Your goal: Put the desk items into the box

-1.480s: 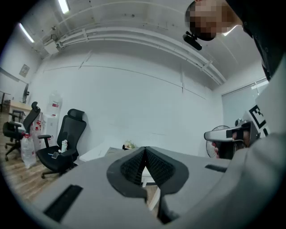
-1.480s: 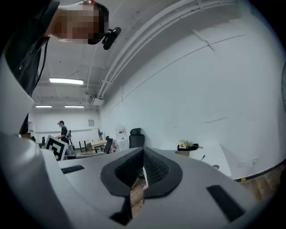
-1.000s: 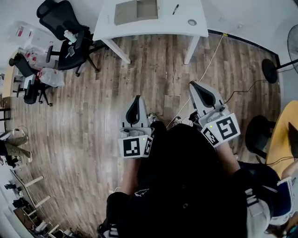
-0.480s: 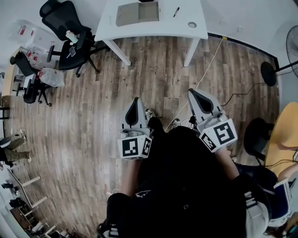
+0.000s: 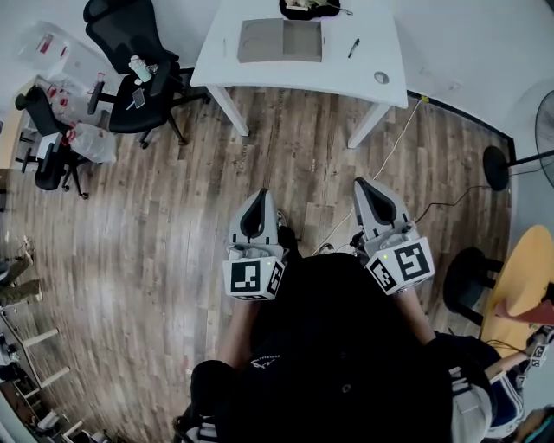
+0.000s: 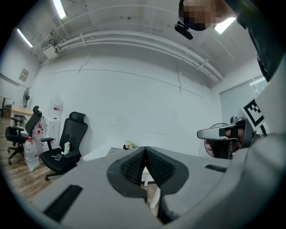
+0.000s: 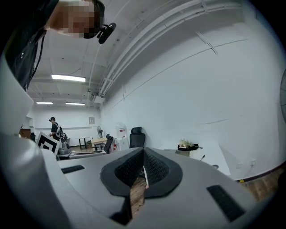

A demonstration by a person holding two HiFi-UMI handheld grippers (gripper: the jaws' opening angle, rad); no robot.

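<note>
The top edge cuts off a dark thing on the white desk.

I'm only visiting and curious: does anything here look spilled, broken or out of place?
Nothing looks spilled or broken. Two small oddities: a bottle sits on the seat of the black office chair rather than on the white desk, and a pale cable trails loose across the wooden floor.
</note>
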